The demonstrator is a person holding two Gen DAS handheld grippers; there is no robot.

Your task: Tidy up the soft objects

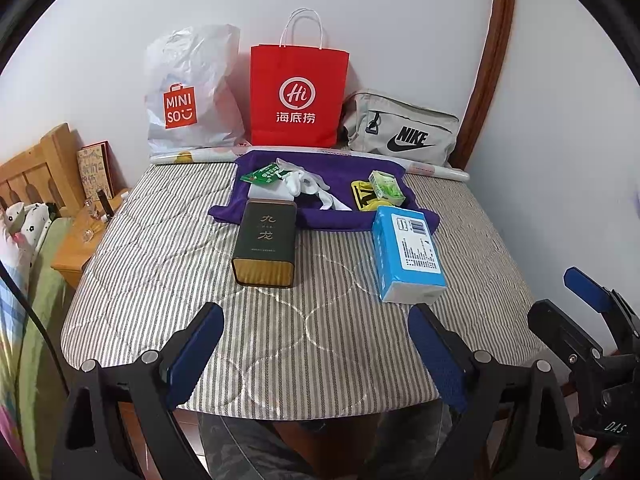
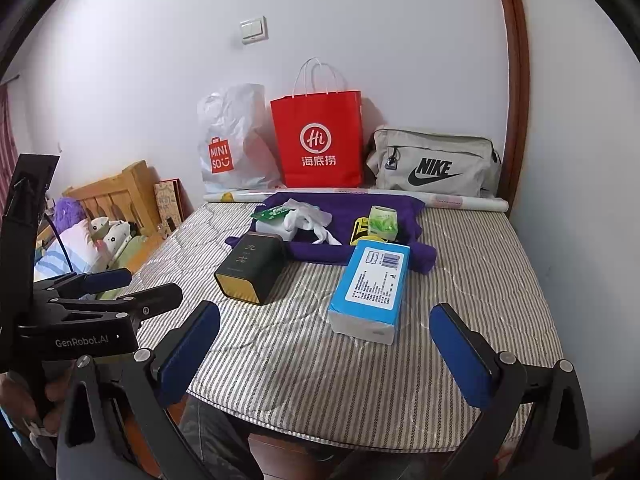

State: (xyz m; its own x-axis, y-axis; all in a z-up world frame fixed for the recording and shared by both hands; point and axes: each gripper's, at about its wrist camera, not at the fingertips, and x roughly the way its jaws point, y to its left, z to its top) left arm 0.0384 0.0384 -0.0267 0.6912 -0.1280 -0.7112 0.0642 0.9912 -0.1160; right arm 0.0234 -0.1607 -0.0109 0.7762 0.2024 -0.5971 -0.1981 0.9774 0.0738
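A purple cloth lies spread at the far side of the striped mattress. On it lie white gloves, a green packet, a yellow item and a small green tissue pack. A blue tissue pack and a dark tin lie nearer. My left gripper and right gripper are open and empty over the near edge.
A white Miniso bag, a red paper bag and a grey Nike bag stand against the wall behind a rolled sheet. A wooden nightstand and a bed stand at left.
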